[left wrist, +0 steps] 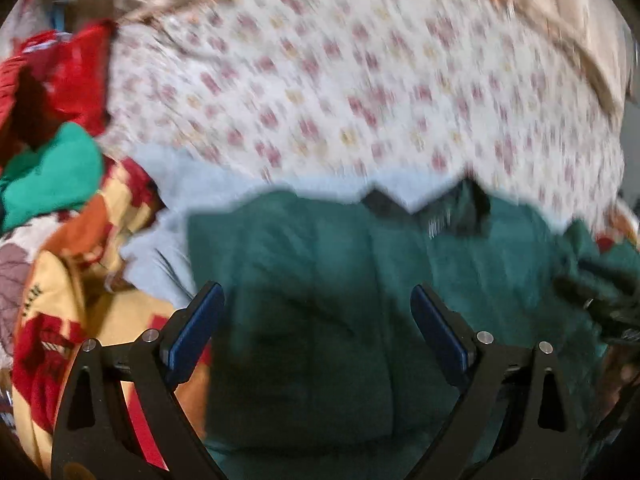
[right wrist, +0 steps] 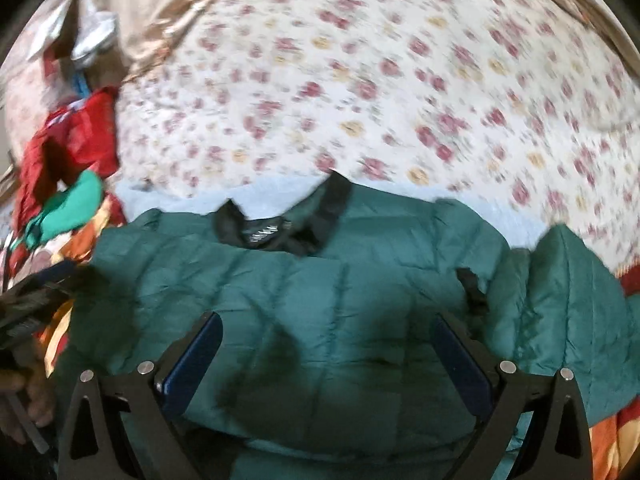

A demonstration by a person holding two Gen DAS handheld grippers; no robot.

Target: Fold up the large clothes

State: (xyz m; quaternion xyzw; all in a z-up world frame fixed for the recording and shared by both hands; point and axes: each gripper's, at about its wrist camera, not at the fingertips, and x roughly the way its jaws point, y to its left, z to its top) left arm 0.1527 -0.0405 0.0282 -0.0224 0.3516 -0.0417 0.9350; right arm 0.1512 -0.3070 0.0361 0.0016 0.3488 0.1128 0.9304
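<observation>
Green puffer jacket [right wrist: 320,300] lies flat on the flowered bedsheet [right wrist: 360,100], black collar [right wrist: 280,224] at twelve o'clock. Left gripper [left wrist: 318,312] and right gripper [right wrist: 328,344] hover above it, fingers spread, pinching nothing. Red clothes [left wrist: 68,72] sit at ten o'clock.

Counting the things on the bed

There is one big dark green puffy jacket [right wrist: 340,320] with one black collar [right wrist: 280,224]. There are two grippers, the left gripper [left wrist: 316,316] and the right gripper [right wrist: 328,344], and each has two blue pads [right wrist: 192,360]. There is one white sheet with flowers [right wrist: 360,92], one pale blue cloth [left wrist: 168,204], one bright green cloth [left wrist: 52,176], one red cloth [left wrist: 72,76], and one blanket with red, orange and yellow patches [left wrist: 80,300]. One tan cloth [left wrist: 560,8] lies at the far edge.
</observation>
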